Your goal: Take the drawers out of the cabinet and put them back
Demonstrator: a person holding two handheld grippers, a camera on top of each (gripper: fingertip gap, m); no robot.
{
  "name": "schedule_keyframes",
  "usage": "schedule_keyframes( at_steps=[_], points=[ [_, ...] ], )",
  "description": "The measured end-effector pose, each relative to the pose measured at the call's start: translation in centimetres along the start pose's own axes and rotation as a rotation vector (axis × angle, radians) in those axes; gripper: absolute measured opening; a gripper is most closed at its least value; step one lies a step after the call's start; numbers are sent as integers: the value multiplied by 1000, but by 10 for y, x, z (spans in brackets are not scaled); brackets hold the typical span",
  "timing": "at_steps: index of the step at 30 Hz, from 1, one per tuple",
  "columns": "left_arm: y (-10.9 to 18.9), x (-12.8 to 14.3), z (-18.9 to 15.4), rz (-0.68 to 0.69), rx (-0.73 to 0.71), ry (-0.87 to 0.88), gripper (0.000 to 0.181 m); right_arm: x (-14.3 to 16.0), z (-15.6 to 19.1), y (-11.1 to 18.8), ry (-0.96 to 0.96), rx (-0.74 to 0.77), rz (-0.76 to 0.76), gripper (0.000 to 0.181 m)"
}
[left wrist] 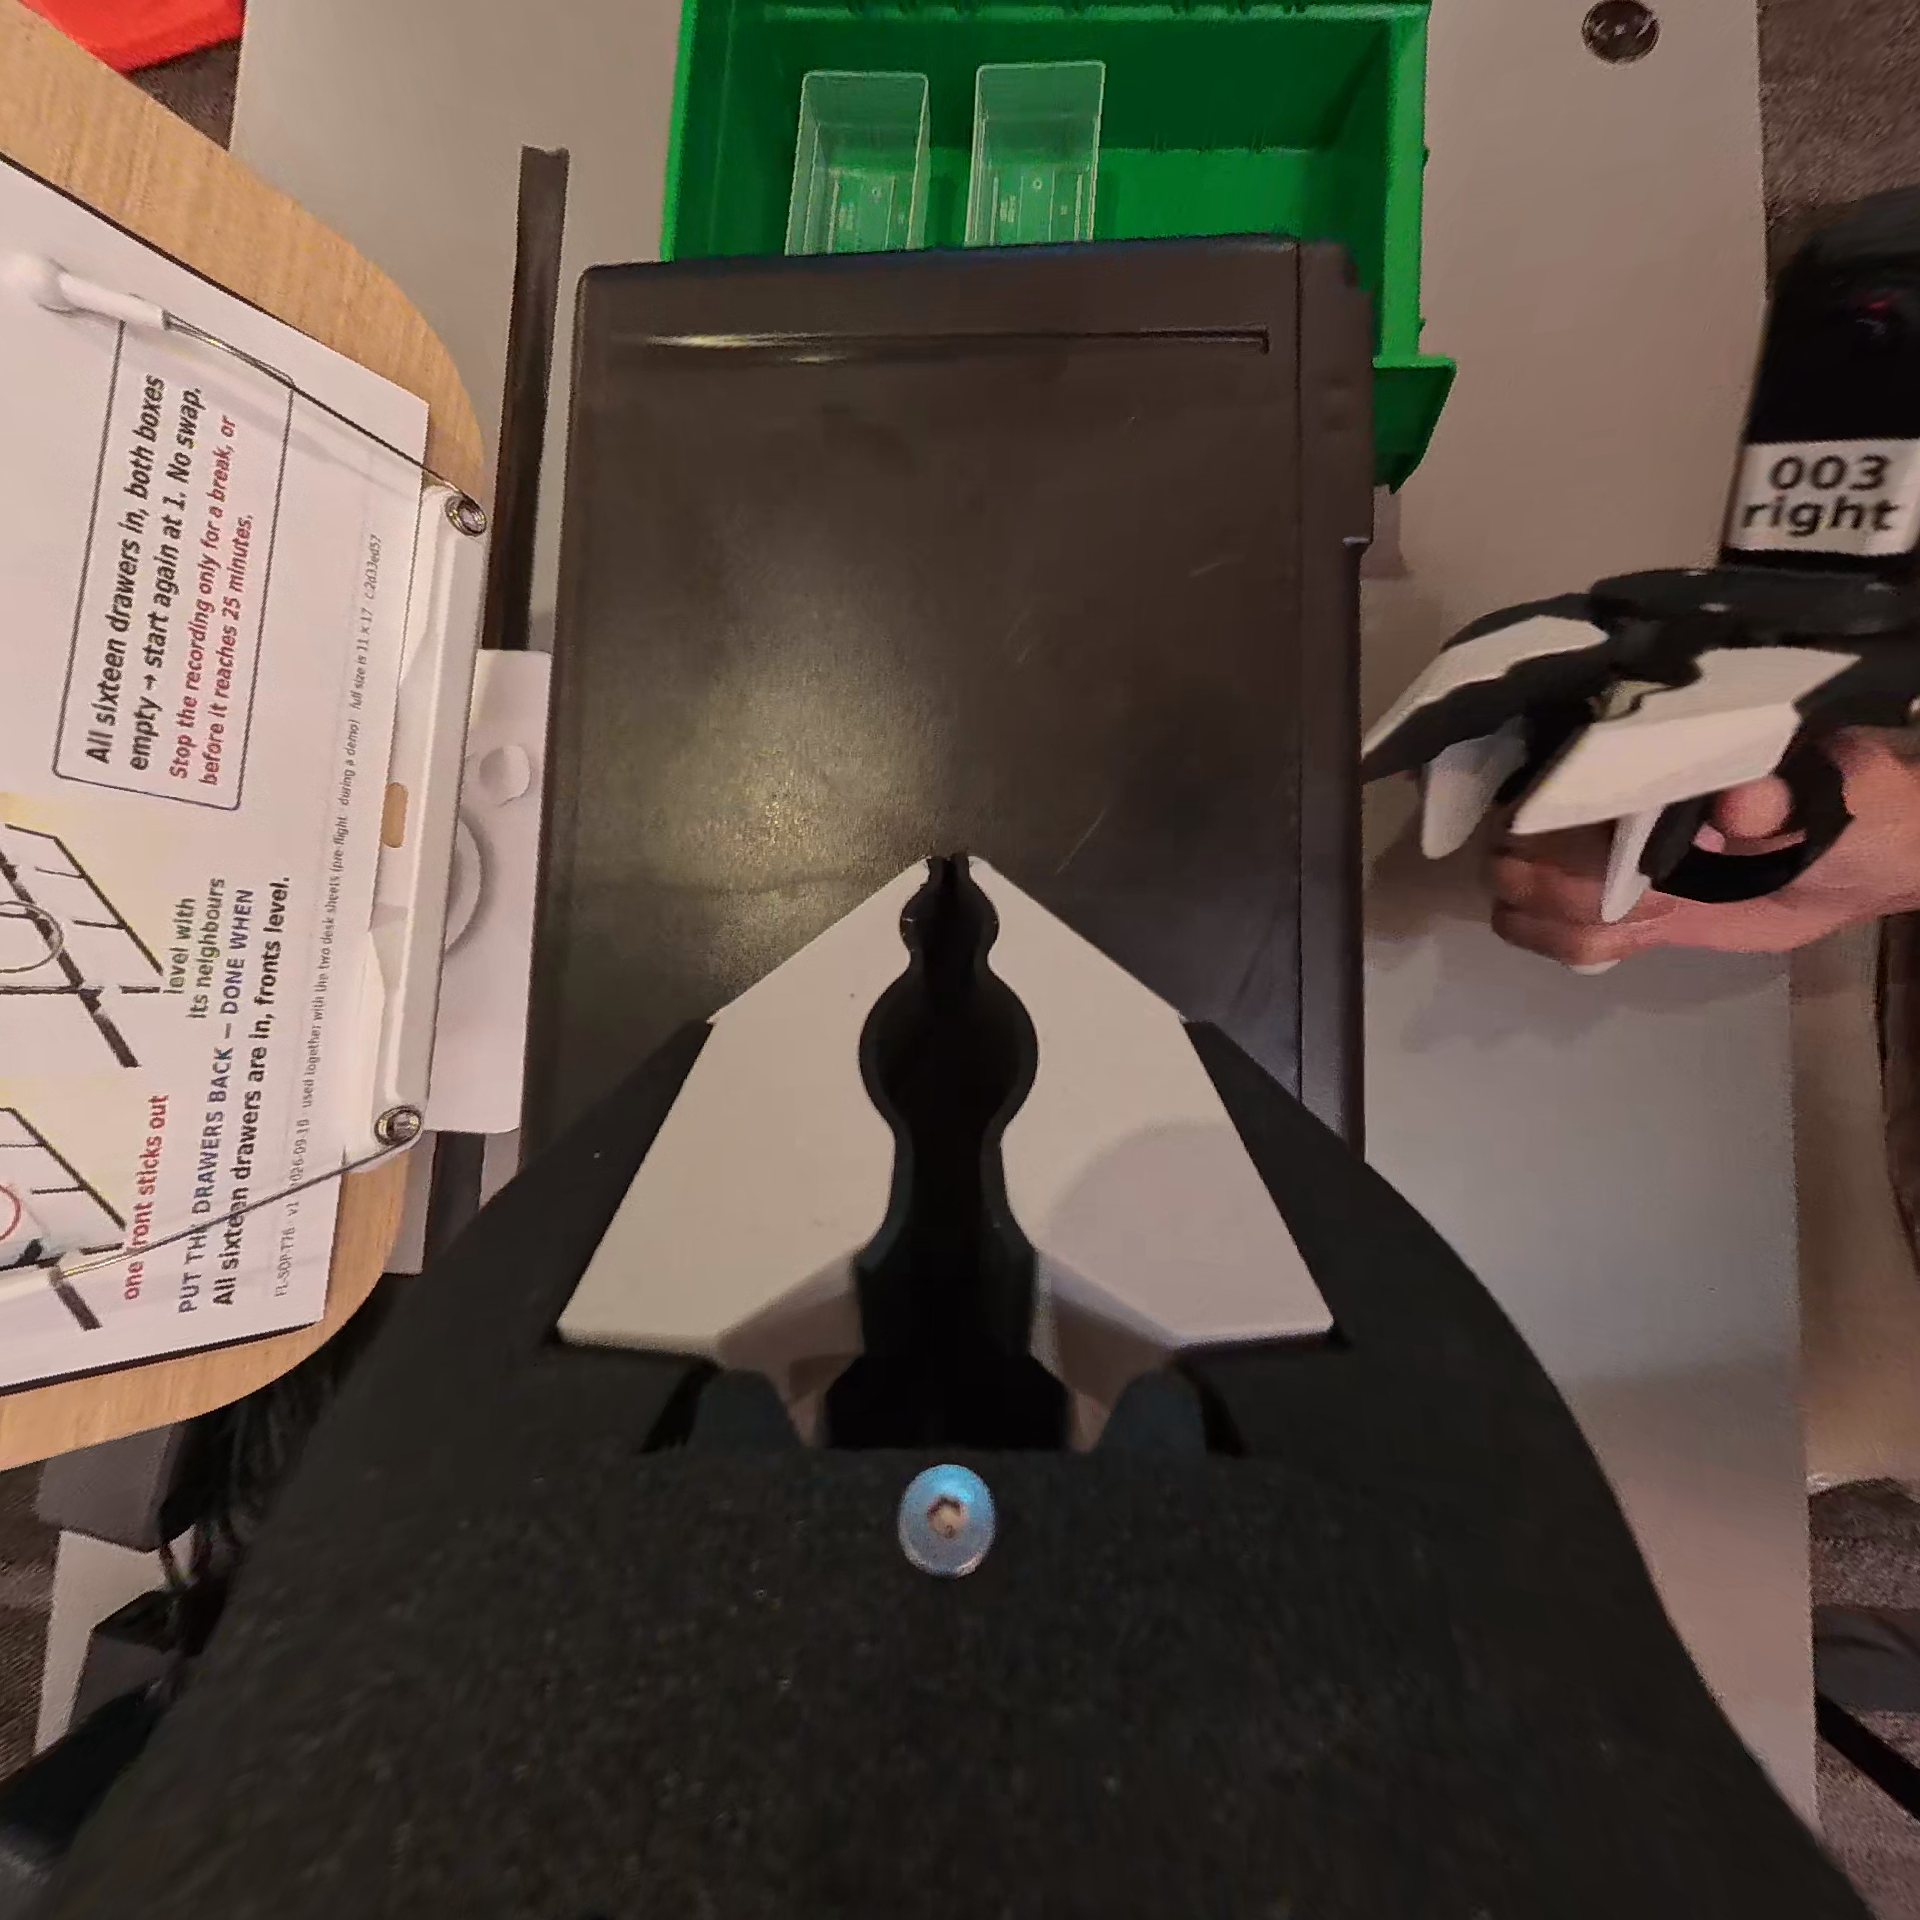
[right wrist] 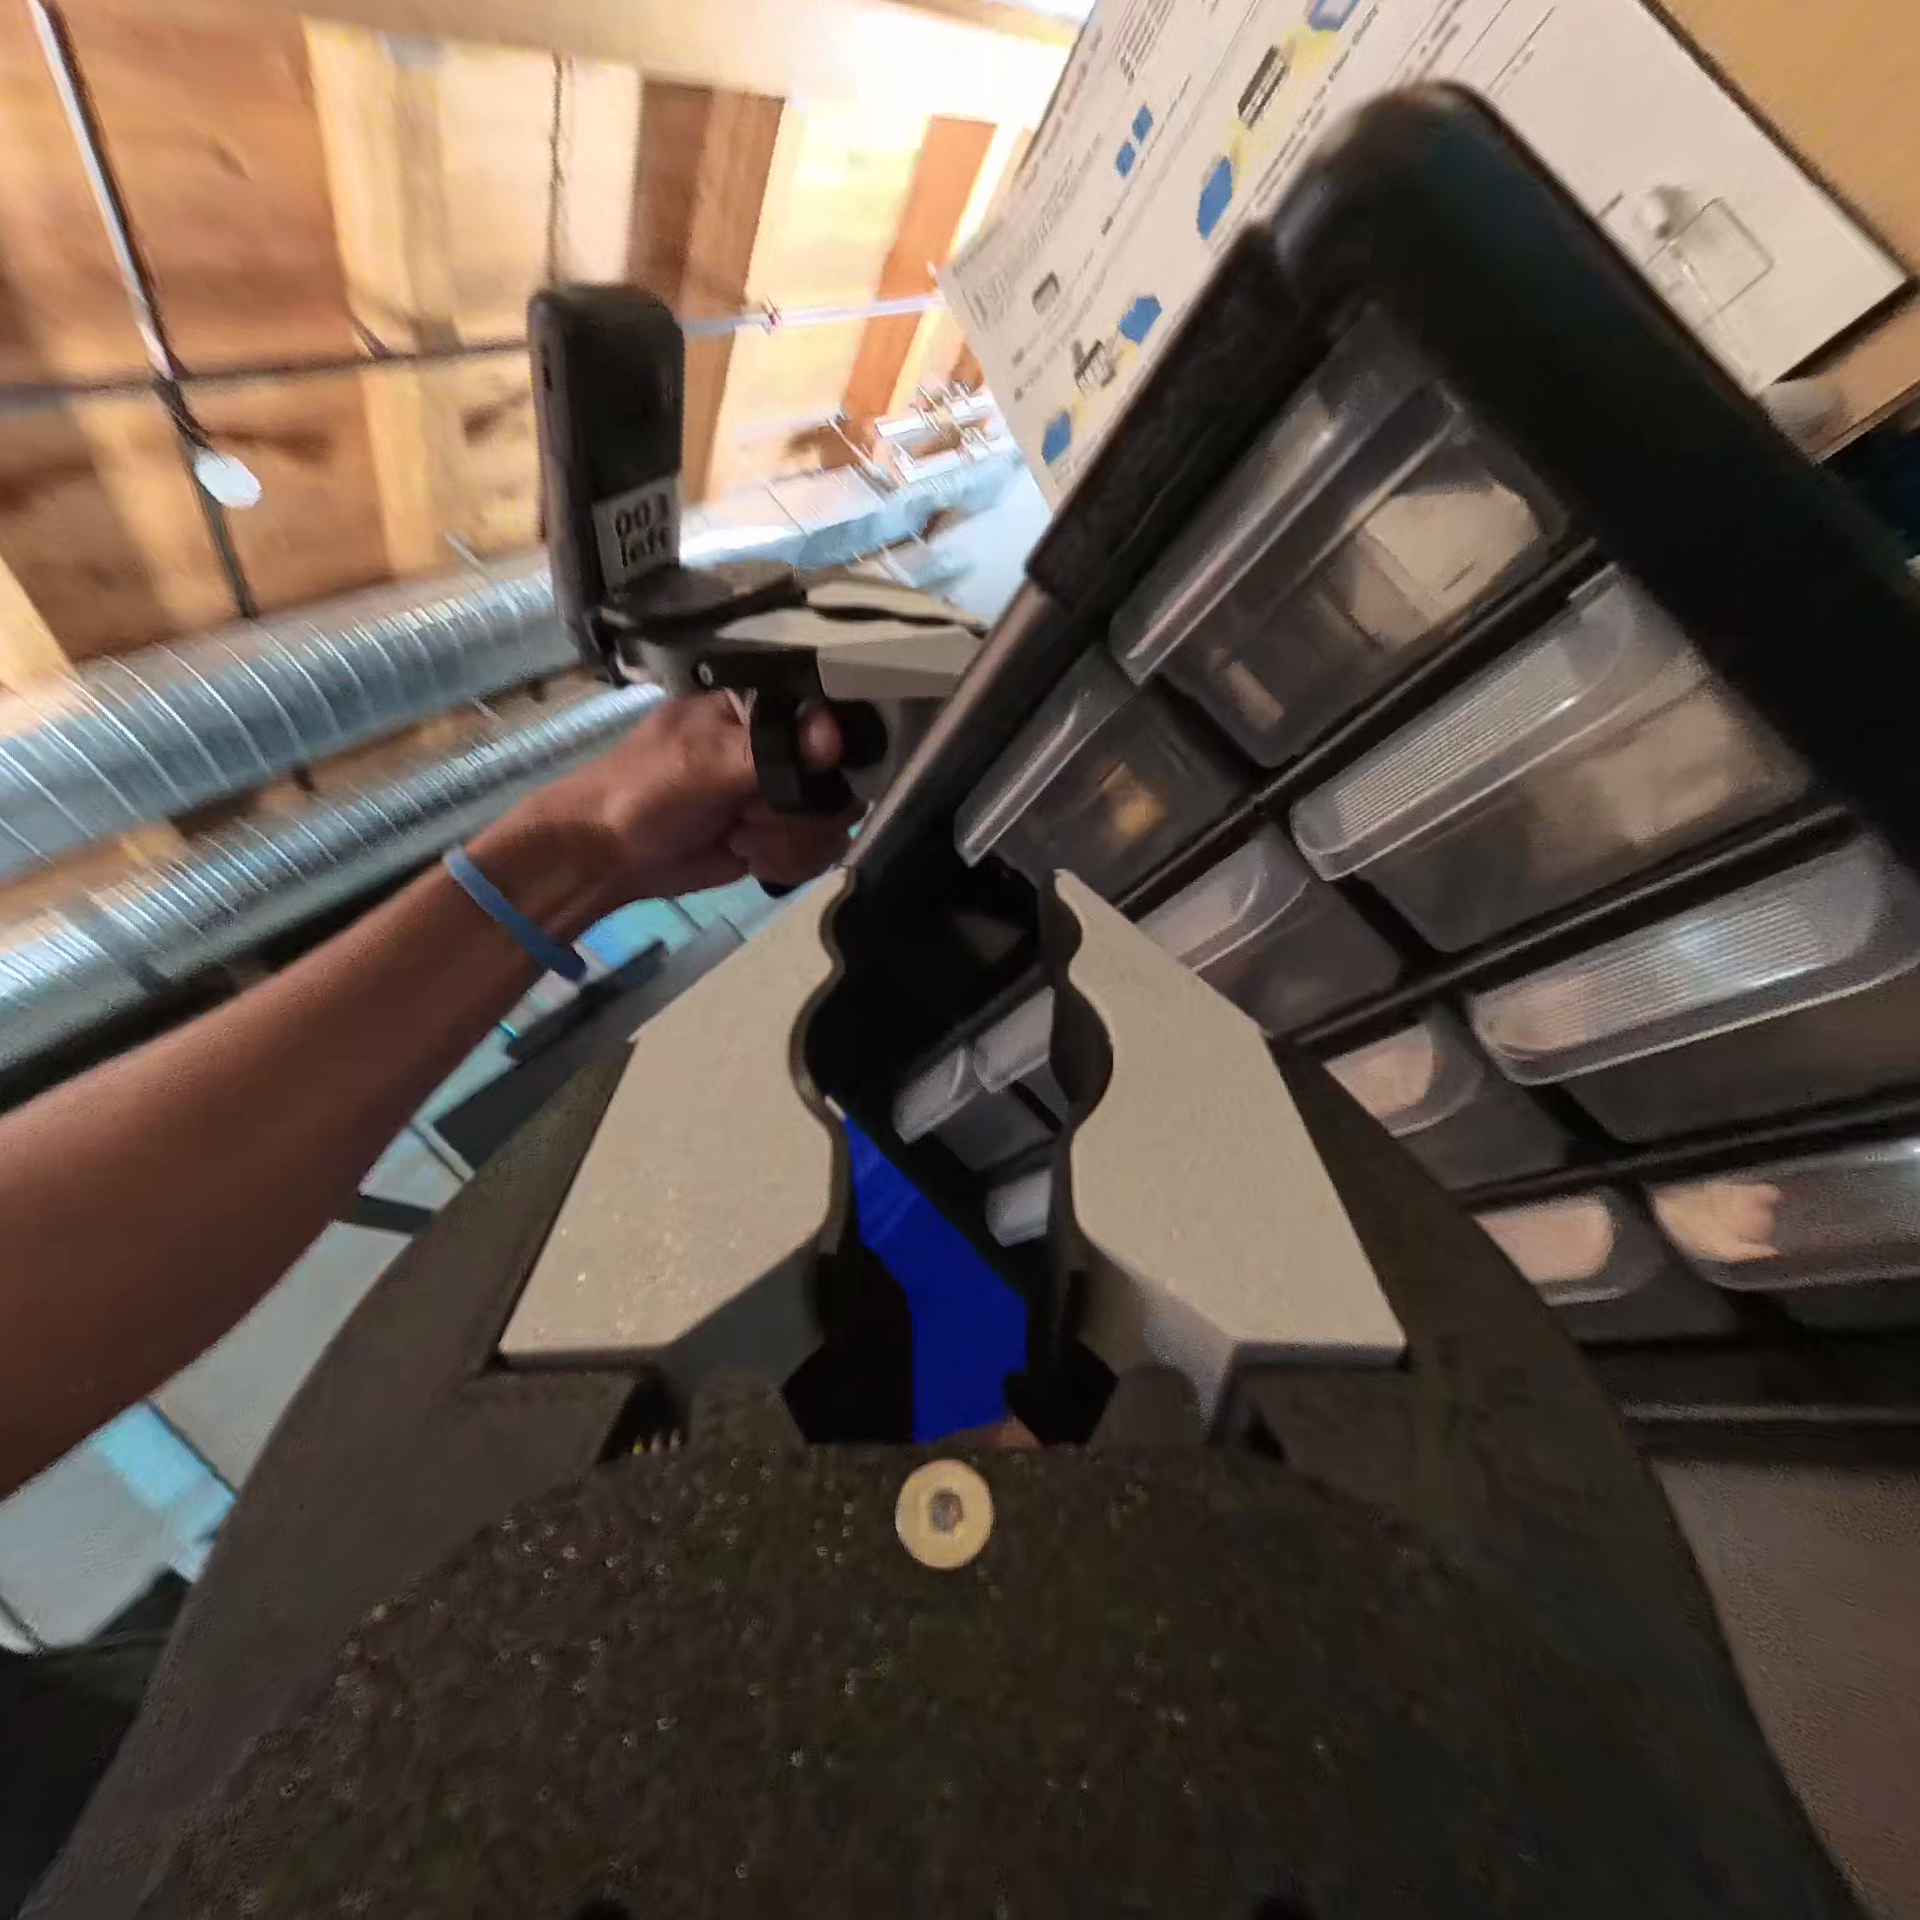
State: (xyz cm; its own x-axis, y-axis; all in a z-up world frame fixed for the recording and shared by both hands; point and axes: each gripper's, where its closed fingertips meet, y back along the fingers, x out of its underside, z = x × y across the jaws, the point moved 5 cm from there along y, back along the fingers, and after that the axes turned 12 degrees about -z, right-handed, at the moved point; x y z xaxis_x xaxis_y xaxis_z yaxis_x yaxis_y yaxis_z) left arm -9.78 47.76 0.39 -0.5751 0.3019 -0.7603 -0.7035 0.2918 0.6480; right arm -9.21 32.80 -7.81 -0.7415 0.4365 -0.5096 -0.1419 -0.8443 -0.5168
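Note:
The black cabinet (left wrist: 935,623) is seen from above in the left wrist view. My left gripper (left wrist: 951,864) is shut and empty, with its tips over the middle of the cabinet's top. In the right wrist view the cabinet's front (right wrist: 1558,260) shows rows of clear drawers (right wrist: 1538,748). My right gripper (right wrist: 951,894) is open and straddles the cabinet's front side edge, by a dark slot. I cannot tell whether it touches. It also shows at the cabinet's right side in the left wrist view (left wrist: 1403,790). Two clear drawers (left wrist: 857,156) lie in a green bin (left wrist: 1403,208).
The green bin stands just behind the cabinet. A printed sheet (left wrist: 208,727) on a wooden board lies at the left. A blue container (right wrist: 935,1247) shows below my right gripper. A printed cardboard box (right wrist: 1558,135) stands behind the cabinet. A person's arm (right wrist: 312,1039) holds the left gripper.

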Motion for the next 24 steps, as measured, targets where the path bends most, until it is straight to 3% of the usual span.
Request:
schedule_keyframes(
  at_steps=[11, 24],
  points=[
    [0, -2, 0, 46, -1, -36, 0, 3, -20, -15, -170, -92, -208, 22],
    [0, -2, 0, 39, 8, -35, 0, 7, -17, -29, -326, -183, -287, 15]
  ],
)
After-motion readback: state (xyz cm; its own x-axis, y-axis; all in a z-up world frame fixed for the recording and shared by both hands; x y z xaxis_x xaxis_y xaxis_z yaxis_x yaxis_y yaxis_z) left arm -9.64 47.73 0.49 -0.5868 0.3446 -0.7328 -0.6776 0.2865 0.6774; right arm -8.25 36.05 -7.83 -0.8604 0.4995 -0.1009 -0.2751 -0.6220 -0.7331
